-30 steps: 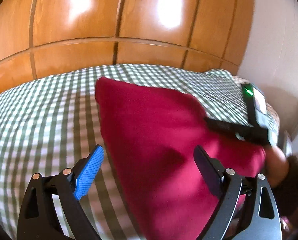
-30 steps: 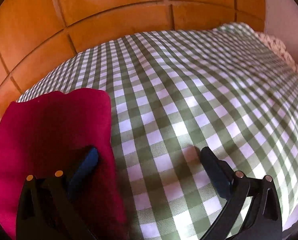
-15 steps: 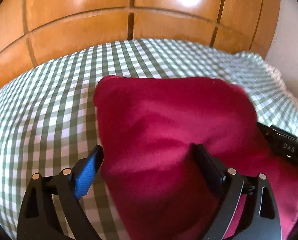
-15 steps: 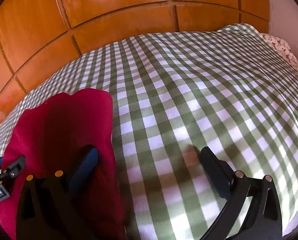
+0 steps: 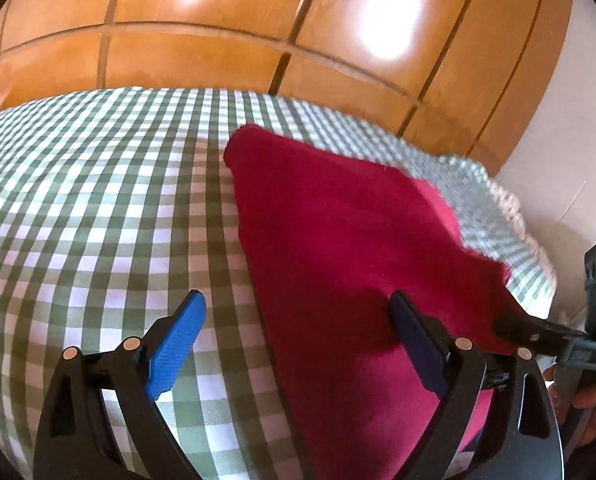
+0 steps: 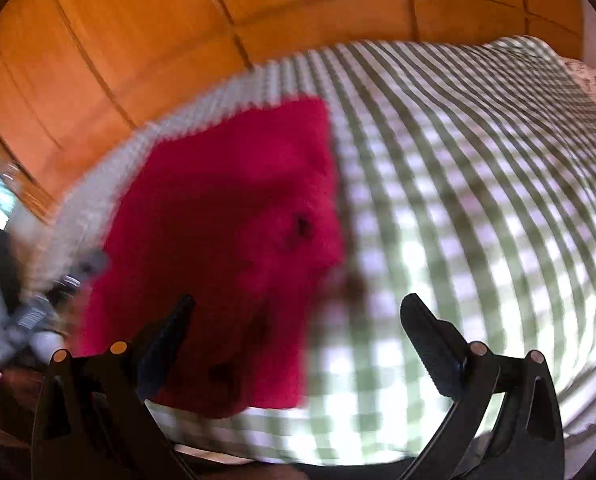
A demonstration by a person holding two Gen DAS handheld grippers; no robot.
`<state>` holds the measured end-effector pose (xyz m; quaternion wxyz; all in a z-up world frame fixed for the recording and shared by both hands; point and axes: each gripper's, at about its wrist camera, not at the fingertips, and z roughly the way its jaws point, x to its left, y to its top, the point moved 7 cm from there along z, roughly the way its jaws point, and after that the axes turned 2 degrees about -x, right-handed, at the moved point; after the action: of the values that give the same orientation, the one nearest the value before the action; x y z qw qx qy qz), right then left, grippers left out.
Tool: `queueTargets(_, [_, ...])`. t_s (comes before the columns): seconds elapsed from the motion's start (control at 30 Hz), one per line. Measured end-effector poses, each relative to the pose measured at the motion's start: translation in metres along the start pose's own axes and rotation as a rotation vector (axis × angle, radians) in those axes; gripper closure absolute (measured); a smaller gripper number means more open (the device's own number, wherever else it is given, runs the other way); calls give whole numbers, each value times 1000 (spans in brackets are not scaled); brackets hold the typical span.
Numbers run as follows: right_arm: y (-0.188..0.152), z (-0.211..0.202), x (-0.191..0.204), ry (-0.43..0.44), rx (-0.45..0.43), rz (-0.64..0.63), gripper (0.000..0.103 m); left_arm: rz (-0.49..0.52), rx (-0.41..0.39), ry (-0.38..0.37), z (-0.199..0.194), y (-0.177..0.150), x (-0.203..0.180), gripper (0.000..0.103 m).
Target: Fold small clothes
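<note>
A folded crimson cloth lies flat on the green-and-white checked bedspread. My left gripper is open and empty, its right finger over the cloth's left part and its left finger over the bedspread. My right gripper is open and empty just above the cloth's near right corner; the cloth shows blurred in the right wrist view. The right gripper also shows at the right edge of the left wrist view, at the cloth's near right side.
An orange wooden panelled headboard rises behind the bed. A white wall stands to the right. The bed's near edge shows at the bottom of the right wrist view. The bedspread stretches to the right of the cloth.
My right gripper has pulled back towards the near edge and turned left, so the cloth now sits mid-view. My left gripper has shifted left and back. The cloth stays flat.
</note>
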<state>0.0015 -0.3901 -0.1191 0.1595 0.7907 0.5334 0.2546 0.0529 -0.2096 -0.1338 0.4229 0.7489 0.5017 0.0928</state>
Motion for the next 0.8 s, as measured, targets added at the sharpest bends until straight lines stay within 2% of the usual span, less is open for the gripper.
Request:
queueTargets(0.07, [-6, 13, -12, 69, 12, 69, 2, 10, 37, -8, 8, -6, -6, 9])
queueTargets(0.2, [-2, 5, 2, 20, -26, -21, 2, -1, 39, -37, 6, -8, -6, 9])
queueTargets(0.27, [2, -1, 7, 63, -32, 6, 2, -25, 35, -65, 4, -8, -6, 9])
queueTargets(0.37, [11, -9, 8, 251, -31, 152, 2, -57, 35, -118, 1, -8, -6, 9])
queueTargets(0.4, [13, -8, 9, 314, -14, 189, 5, -61, 38, -127, 1, -7, -6, 9])
queueTargets(0.43, [15, -5, 11, 367, 7, 224, 13, -68, 50, -146, 2, -7, -7, 9])
queueTargets(0.47, [17, -1, 11, 388, 23, 244, 17, -75, 68, -170, 4, -7, -8, 9])
queueTargets(0.53, [18, 9, 10, 403, 64, 280, 27, -90, 101, -200, 9, -9, -9, 14])
queueTargets(0.57, [18, 15, 10, 416, 80, 299, 27, -86, 116, -211, 10, -10, -11, 21])
queueTargets(0.6, [19, 18, 10, 433, 83, 314, 27, -83, 126, -220, 10, -11, -13, 22])
queueTargets(0.8, [34, 35, 12, 471, 71, 335, 27, -98, 167, -253, 16, -14, -19, 23])
